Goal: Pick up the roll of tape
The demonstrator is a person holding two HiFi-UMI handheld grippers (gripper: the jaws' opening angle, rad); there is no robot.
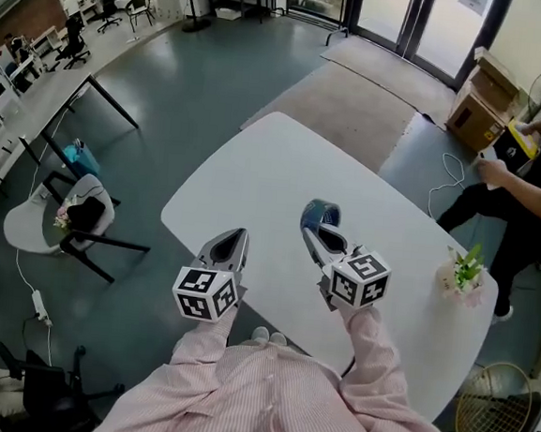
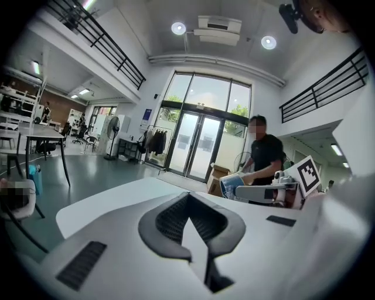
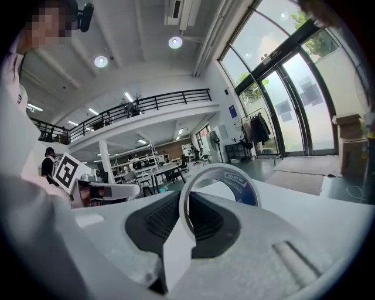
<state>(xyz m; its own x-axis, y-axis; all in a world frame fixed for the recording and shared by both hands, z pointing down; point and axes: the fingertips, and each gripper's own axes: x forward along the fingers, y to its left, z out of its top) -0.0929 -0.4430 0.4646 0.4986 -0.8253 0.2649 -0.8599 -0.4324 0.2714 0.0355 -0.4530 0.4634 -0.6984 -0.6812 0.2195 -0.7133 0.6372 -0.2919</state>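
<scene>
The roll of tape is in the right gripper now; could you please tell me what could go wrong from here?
1. The right gripper pinches only the thin wall of the roll of tape at one spot, so the roll could pivot or slip out and drop onto the white table.
2. A small plant stands near the table's edge on that side; a wide swing of the right gripper might knock it over.
</scene>
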